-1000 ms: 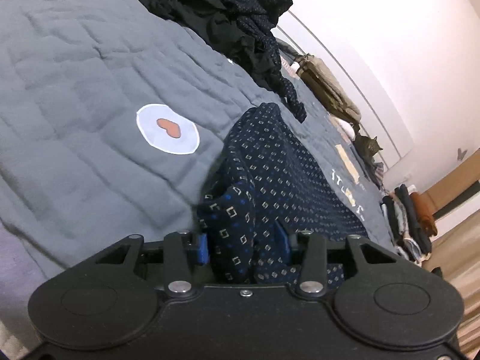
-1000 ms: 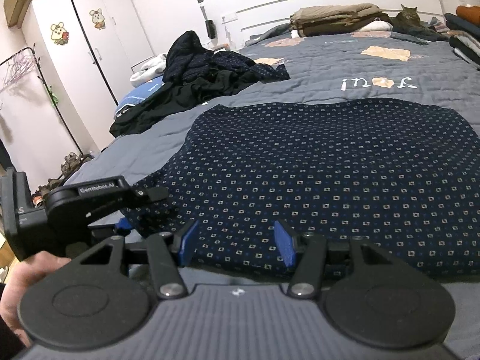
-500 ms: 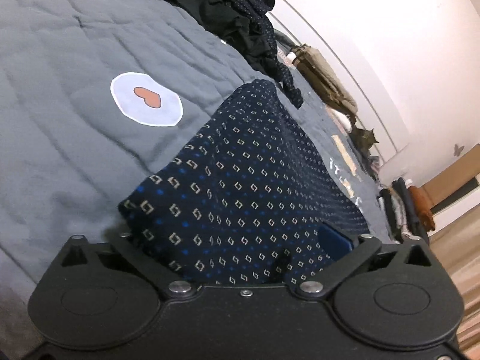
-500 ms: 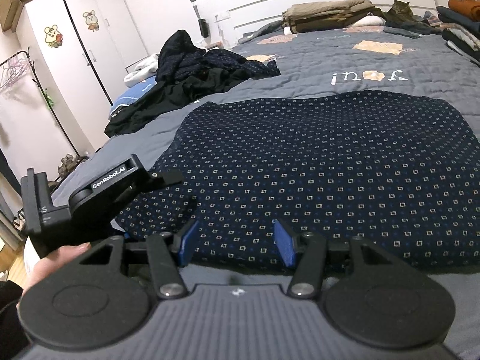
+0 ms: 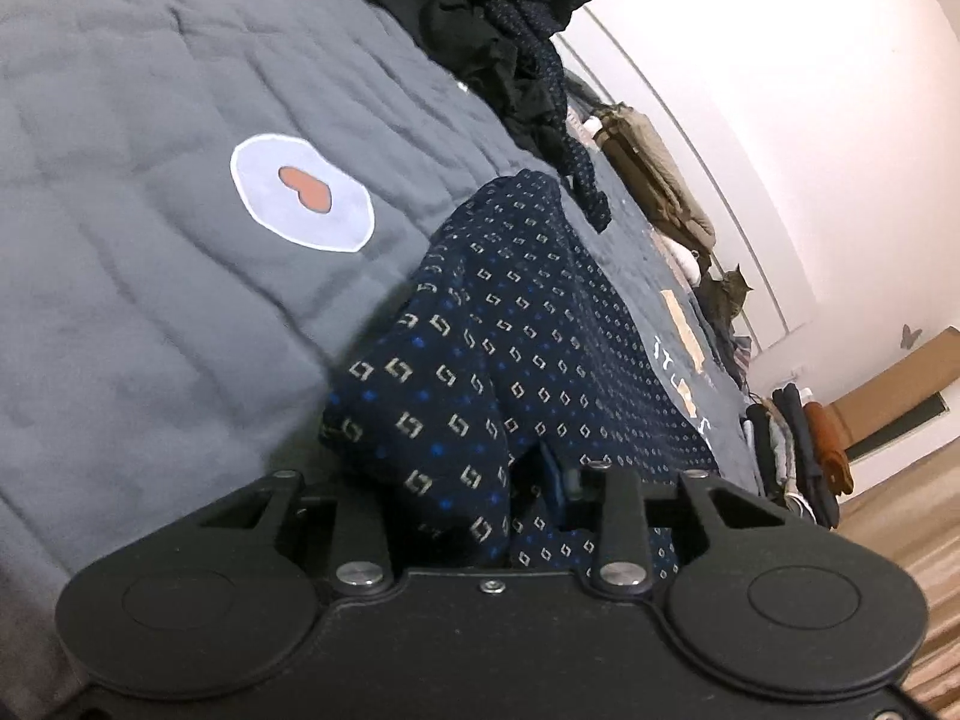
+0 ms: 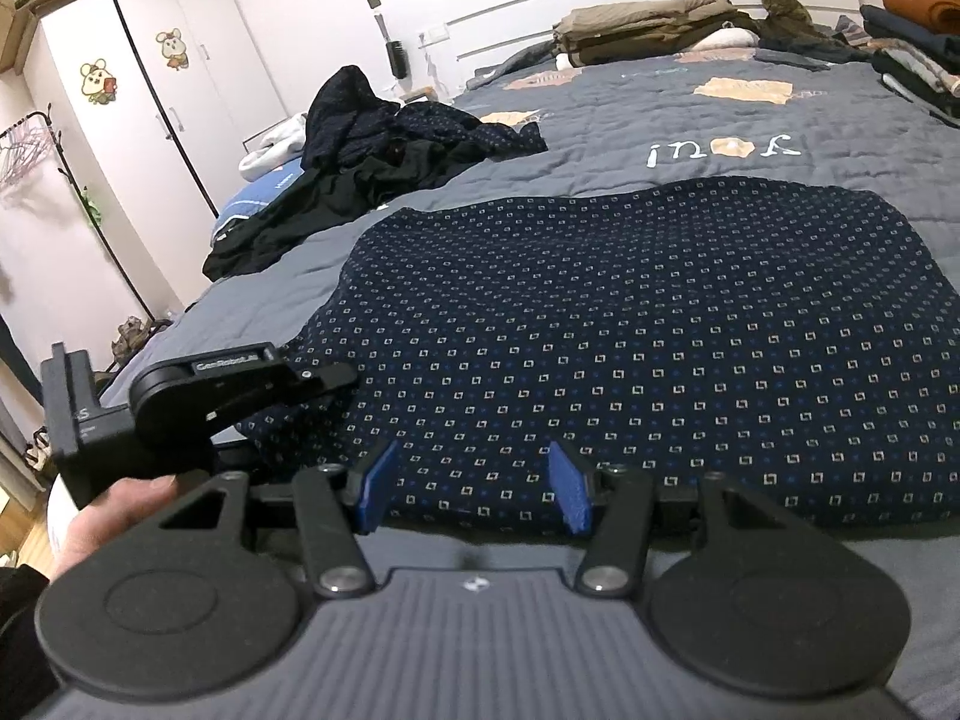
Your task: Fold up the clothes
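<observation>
Bare grey bed cover (image 5: 138,276) lies open to the left of the patterned garment (image 6: 648,348), and a free strip runs beyond it up to the lettering. Farther left a heap of dark clothes (image 6: 372,168) blocks the way. Folded stacks (image 6: 648,27) and a cat (image 6: 783,12) crowd the headboard end.

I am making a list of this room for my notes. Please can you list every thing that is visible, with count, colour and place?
Patterned garment: one, navy with small squares, flat on bed, near edge.
Quilted bedspread: one, grey, covers bed.
Clothes heap: one, black and navy, bed's far left.
Folded bedding: one stack, olive-brown, at headboard.
Cat: one, tabby, by headboard.
Folded clothes: one row, dark and orange, bed's right edge.
Wardrobe: one, white, mouse stickers, left wall.
Left gripper: black, closing on garment's corner.
Right gripper: blue pads, open, at garment's near edge.
Hand: one, holding left gripper.
</observation>
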The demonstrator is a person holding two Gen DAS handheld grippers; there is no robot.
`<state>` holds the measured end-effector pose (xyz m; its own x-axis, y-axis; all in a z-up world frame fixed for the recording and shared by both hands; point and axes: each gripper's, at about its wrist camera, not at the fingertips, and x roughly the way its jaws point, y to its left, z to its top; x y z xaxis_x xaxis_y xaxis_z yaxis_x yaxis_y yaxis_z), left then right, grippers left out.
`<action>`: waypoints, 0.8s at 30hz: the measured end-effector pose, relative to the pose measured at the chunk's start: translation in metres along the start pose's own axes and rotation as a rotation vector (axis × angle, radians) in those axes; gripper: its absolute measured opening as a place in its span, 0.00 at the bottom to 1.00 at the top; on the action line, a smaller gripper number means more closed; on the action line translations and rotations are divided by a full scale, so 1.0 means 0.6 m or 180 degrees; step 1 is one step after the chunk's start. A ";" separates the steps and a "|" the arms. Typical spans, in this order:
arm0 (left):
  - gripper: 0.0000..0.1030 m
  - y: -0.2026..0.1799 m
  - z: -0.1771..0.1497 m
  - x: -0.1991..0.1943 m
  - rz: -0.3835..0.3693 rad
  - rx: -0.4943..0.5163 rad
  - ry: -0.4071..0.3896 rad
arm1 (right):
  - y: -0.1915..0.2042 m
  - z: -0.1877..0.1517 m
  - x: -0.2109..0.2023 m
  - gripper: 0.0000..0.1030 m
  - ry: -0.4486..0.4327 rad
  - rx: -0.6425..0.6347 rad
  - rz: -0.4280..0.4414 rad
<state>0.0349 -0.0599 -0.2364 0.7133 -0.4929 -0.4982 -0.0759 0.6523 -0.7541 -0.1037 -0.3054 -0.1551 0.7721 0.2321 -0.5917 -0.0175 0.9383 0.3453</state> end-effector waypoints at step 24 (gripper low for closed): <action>0.12 -0.135 -0.033 -0.030 -0.0317 0.1370 -0.0477 | -0.060 0.017 -0.043 0.53 -0.0264 0.0398 -0.0053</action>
<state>0.0146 -0.1155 -0.1749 0.7976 -0.4973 -0.3412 0.2714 0.8012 -0.5333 -0.1163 -0.3480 -0.1449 0.8216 0.1898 -0.5376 0.0712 0.9014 0.4271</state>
